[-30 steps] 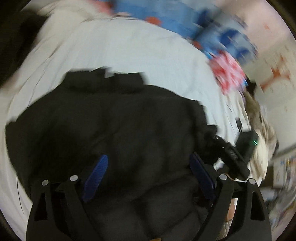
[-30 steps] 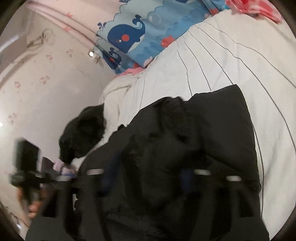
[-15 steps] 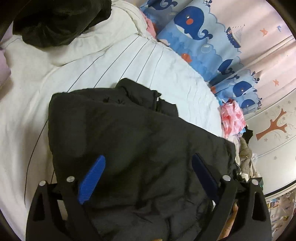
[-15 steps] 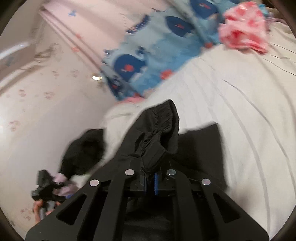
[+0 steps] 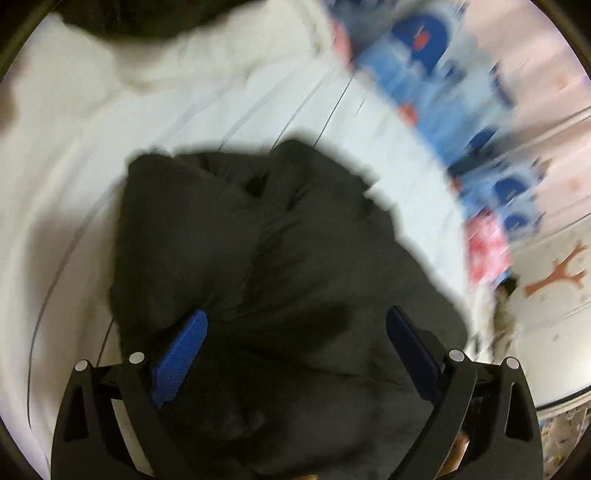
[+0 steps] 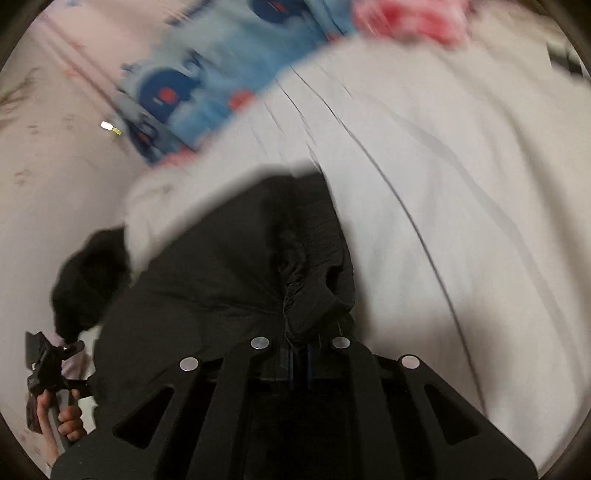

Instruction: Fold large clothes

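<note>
A large black padded jacket (image 5: 280,280) lies bunched on a white striped bed sheet (image 5: 177,103). My left gripper (image 5: 295,354) is open, its blue pads (image 5: 181,354) spread wide just above the jacket's near part. In the right wrist view my right gripper (image 6: 301,354) is shut on a ribbed edge of the jacket (image 6: 314,280) and holds that fold up over the rest of the garment. The view is motion-blurred.
A blue whale-print cloth (image 6: 207,81) and a pink-red bundle (image 6: 410,18) lie at the bed's far side. Another dark garment (image 6: 88,273) sits at the left edge. The other hand-held gripper (image 6: 48,373) shows at lower left. A pink wall (image 5: 554,258) stands to the right.
My right gripper closed on the jacket's ribbed edge and lifted it, carrying it over the garment. My left gripper stayed open and swung over the jacket.
</note>
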Demonstrator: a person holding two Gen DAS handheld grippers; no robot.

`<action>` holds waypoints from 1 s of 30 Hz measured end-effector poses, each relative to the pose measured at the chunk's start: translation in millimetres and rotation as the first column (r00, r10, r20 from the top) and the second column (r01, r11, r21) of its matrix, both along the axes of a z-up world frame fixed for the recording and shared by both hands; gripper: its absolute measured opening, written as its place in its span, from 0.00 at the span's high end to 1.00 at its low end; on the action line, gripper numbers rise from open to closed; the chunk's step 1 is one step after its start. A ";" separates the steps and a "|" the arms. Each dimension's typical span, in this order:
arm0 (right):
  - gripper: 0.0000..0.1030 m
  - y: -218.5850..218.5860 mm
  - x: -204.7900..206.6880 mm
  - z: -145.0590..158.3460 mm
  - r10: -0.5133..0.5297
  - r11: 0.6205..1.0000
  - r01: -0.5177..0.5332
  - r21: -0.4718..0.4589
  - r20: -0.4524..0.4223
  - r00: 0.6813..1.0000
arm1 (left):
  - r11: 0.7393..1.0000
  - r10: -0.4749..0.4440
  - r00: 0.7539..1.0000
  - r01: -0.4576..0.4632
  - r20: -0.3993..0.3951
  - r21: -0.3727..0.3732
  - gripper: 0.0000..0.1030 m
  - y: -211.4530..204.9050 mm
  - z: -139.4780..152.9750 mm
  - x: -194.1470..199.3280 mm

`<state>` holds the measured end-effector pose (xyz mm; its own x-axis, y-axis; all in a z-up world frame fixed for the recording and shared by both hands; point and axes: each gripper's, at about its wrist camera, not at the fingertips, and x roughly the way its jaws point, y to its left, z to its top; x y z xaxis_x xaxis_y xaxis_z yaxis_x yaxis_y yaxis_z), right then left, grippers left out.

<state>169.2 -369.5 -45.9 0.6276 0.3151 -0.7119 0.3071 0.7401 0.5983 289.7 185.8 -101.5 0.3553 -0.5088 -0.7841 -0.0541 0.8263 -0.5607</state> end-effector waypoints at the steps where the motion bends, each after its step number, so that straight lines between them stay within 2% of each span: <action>1: 0.94 -0.6 -2.1 1.4 -0.006 1.000 0.006 0.003 -0.004 1.000 | 1.000 0.000 1.000 0.000 -0.015 0.012 0.10 -0.8 -2.5 1.6; 4: 0.91 -3.8 -13.3 19.0 -0.037 0.999 0.038 -0.039 0.006 0.999 | 0.998 -0.020 0.999 0.018 0.035 0.059 0.10 -11.1 18.8 -3.3; 6: 0.76 -11.0 -22.3 25.6 -0.071 0.997 0.071 -0.024 -0.001 0.997 | 0.997 -0.048 0.992 0.041 0.112 0.069 0.10 -16.1 40.0 -11.4; 7: 0.72 -14.5 -28.1 31.6 -0.098 0.995 0.099 -0.035 0.008 0.995 | 0.996 -0.058 0.987 0.047 0.149 0.077 0.09 -17.4 48.9 -16.5; 8: 0.65 -15.9 -33.3 43.1 -0.118 0.991 0.120 -0.062 0.042 0.992 | 0.995 -0.067 0.979 0.051 0.193 0.086 0.09 -18.0 58.8 -22.3; 10: 0.59 -14.6 -38.0 65.7 -0.155 0.975 0.169 -0.144 0.099 0.983 | 0.993 -0.073 0.966 0.048 0.247 0.105 0.09 -16.2 68.2 -27.1; 11: 0.56 -13.5 -43.0 78.9 -0.182 0.960 0.206 -0.191 0.137 0.974 | 0.990 -0.071 0.960 0.034 0.271 0.140 0.09 -15.8 70.9 -27.5; 12: 0.54 -10.3 -51.3 96.9 -0.200 0.941 0.249 -0.231 0.215 0.956 | 0.983 -0.071 0.954 0.017 0.292 0.182 0.09 -15.4 71.7 -26.5; 13: 0.47 -9.6 -56.1 108.3 -0.213 0.924 0.284 -0.255 0.273 0.938 | 0.972 -0.072 0.946 -0.004 0.315 0.234 0.09 -16.6 71.6 -26.6; 15: 0.38 1.6 -57.3 129.6 -0.191 0.900 0.312 -0.303 0.370 0.909 | 0.960 -0.072 0.943 -0.022 0.324 0.279 0.09 -20.7 67.6 -23.3; 16: 0.29 12.5 -51.1 137.6 -0.139 0.897 0.285 -0.338 0.396 0.908 | 0.952 -0.073 0.944 -0.030 0.323 0.303 0.09 -23.3 61.9 -20.5; 17: 0.24 21.4 -43.6 141.5 -0.085 0.895 0.243 -0.375 0.390 0.917 | 0.945 -0.072 0.944 -0.038 0.323 0.324 0.09 -23.6 58.2 -20.2; 20: 0.23 73.7 4.8 130.1 0.174 0.852 -0.010 -0.524 0.264 0.949 | 0.914 -0.092 0.942 -0.049 0.322 0.402 0.09 -33.8 42.6 -16.8; 21: 0.23 91.3 24.8 115.2 0.247 0.816 -0.096 -0.571 0.193 0.950 | 0.901 -0.103 0.941 -0.050 0.324 0.431 0.09 -39.2 38.0 -17.1; 22: 0.23 99.0 37.0 101.3 0.274 0.793 -0.142 -0.592 0.138 0.952 | 0.890 -0.114 0.938 -0.049 0.326 0.454 0.09 -42.0 34.0 -17.7; 23: 0.23 102.4 53.4 78.7 0.281 0.777 -0.194 -0.600 0.055 0.958 | 0.867 -0.135 0.933 -0.052 0.333 0.496 0.09 -47.7 27.8 -17.6; 24: 0.21 101.7 64.4 57.0 0.270 0.778 -0.231 -0.584 -0.021 0.963 | 0.854 -0.150 0.929 -0.051 0.338 0.518 0.09 -48.2 24.2 -22.2; 25: 0.20 94.8 70.3 36.4 0.260 0.802 -0.252 -0.542 -0.064 0.964 | 0.837 -0.177 0.922 -0.043 0.345 0.546 0.09 -52.9 17.9 -22.8; 26: 0.19 78.4 73.0 14.3 0.238 0.863 -0.245 -0.441 -0.073 0.969 | 0.832 -0.193 0.917 -0.036 0.349 0.554 0.08 -54.8 13.4 -28.3; 27: 0.19 67.5 72.5 5.6 0.208 0.900 -0.222 -0.376 -0.078 0.975 | 0.830 -0.203 0.914 -0.030 0.351 0.557 0.07 -57.7 10.1 -29.6; 28: 0.19 61.6 71.3 1.6 0.184 0.918 -0.200 -0.342 -0.080 0.980 | 0.820 -0.213 0.910 -0.032 0.356 0.572 0.07 -62.0 6.2 -31.1; 30: 0.19 60.7 63.4 4.5 0.178 0.913 -0.196 -0.357 -0.082 0.981 | 0.789 -0.233 0.901 -0.044 0.366 0.612 0.07 -68.8 2.7 -35.6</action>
<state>232.5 -308.8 -41.4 0.5454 0.1391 -0.8266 0.1633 0.9496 0.2675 254.1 117.0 -98.8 0.6809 -0.0392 -0.7313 0.1565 0.9833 0.0930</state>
